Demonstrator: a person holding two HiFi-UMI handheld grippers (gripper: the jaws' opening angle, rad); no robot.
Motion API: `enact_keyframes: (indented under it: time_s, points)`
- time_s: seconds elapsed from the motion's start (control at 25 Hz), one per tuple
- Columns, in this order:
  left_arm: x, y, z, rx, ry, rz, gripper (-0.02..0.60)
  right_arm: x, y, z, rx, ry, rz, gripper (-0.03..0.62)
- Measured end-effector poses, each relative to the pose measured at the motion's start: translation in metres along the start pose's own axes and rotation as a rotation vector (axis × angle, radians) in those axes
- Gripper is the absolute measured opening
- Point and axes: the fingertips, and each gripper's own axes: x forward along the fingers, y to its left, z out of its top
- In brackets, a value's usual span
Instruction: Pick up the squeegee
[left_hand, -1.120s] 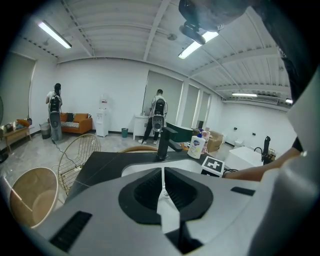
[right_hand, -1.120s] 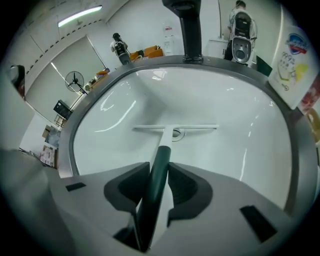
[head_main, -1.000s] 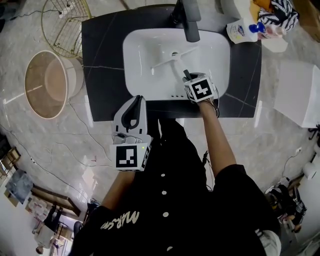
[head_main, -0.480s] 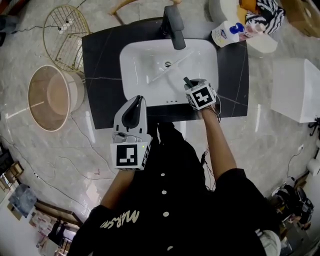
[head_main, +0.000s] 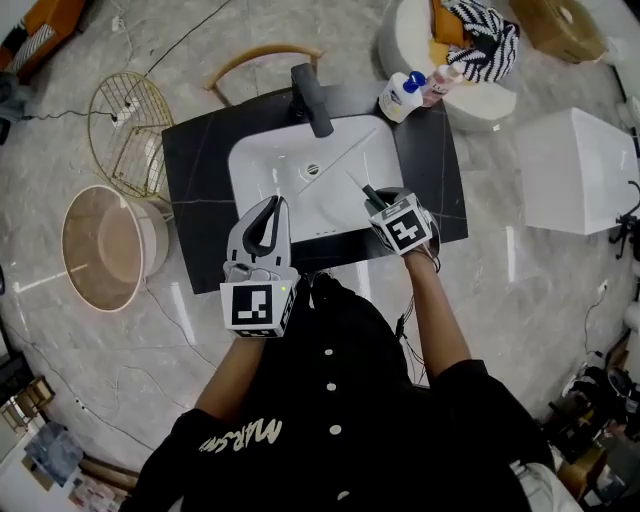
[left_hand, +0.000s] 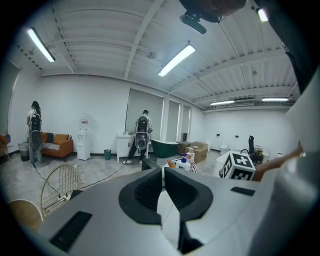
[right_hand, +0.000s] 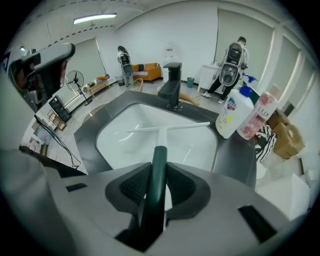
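Right gripper (right_hand: 159, 172) jaws just closed, now clamped on squeegee (right_hand: 170, 128) handle (thin, smooth). Blade over sink (right_hand: 120, 150) could swivel or slip loose. Left gripper (left_hand: 163, 172) closed, empty.

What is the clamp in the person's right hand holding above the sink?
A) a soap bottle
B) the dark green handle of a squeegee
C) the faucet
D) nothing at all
B: the jaws of the right gripper, which have just been closing, press on the dark green handle of the squeegee, its white blade out over the sink.
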Motion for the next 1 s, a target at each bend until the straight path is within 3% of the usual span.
enact_keyframes:
  time_s: [0.4, 0.68, 1.0]
  points:
    - [0.016, -0.013, 0.056, 0.055, -0.102, -0.045, 0.023, -0.094, -0.009, 0.051, 0.017, -0.232, -0.090, 0.087]
    - [0.023, -0.013, 0.102, 0.091, -0.181, -0.048, 0.023, -0.162, -0.016, 0.112, 0.026, -0.572, -0.174, 0.087]
    - [0.024, -0.005, 0.144, 0.116, -0.275, -0.038, 0.023, -0.219, -0.015, 0.162, 0.029, -0.863, -0.274, 0.088]
